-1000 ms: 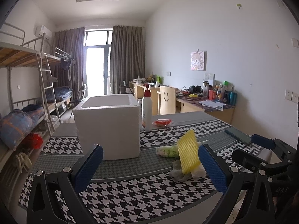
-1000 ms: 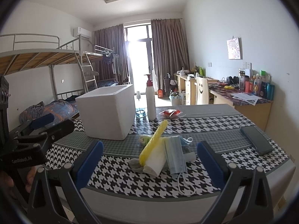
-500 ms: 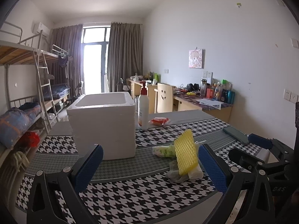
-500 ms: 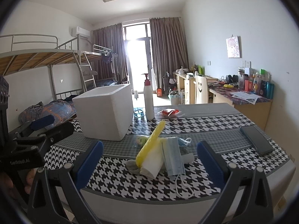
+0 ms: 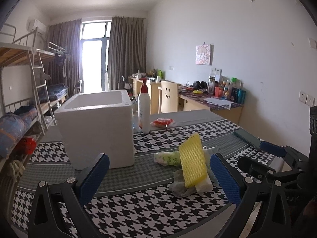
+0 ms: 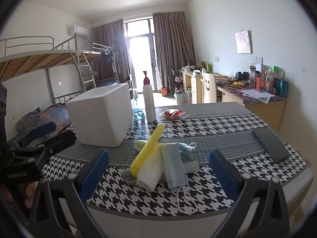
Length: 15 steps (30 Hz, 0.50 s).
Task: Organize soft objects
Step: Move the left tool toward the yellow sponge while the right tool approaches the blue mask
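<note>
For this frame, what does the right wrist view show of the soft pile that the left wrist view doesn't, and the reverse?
Only the right wrist view shows the blue face mask with its ear loop hanging over the table edge, and the left gripper at its side. Only the left wrist view shows the broad waffled face of the yellow sponge and the right gripper. Both show the sponge leaning on the pile, the foam box, the pump bottle and the dark phone.
</note>
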### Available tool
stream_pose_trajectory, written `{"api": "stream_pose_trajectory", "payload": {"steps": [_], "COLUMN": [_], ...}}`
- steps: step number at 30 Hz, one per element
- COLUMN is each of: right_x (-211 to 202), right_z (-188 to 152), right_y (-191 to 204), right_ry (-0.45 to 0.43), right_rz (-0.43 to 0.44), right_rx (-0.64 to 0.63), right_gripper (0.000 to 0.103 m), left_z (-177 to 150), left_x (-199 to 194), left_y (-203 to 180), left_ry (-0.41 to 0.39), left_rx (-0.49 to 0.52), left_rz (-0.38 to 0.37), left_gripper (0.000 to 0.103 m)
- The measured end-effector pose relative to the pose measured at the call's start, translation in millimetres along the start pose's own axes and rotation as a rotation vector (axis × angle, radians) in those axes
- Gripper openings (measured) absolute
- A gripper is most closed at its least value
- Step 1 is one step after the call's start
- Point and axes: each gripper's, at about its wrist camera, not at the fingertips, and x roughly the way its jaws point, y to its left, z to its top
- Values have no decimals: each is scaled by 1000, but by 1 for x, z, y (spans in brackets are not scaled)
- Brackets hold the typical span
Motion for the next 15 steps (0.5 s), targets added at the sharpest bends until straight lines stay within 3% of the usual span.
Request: {"api": "stream_pose_trajectory", "payload": {"steps": [15], "right_x": [16], "right_z": [-6], "right_y": [-14], "right_ry": [57], "right_rz": [-47], "right_rx": [18], "right_gripper": [102], "left_z": [-6], "left_x": [33], "left_y": [-14], "left_ry": [76], "left_rx": [24], "left_rz": [-53], "left_gripper": [102]}}
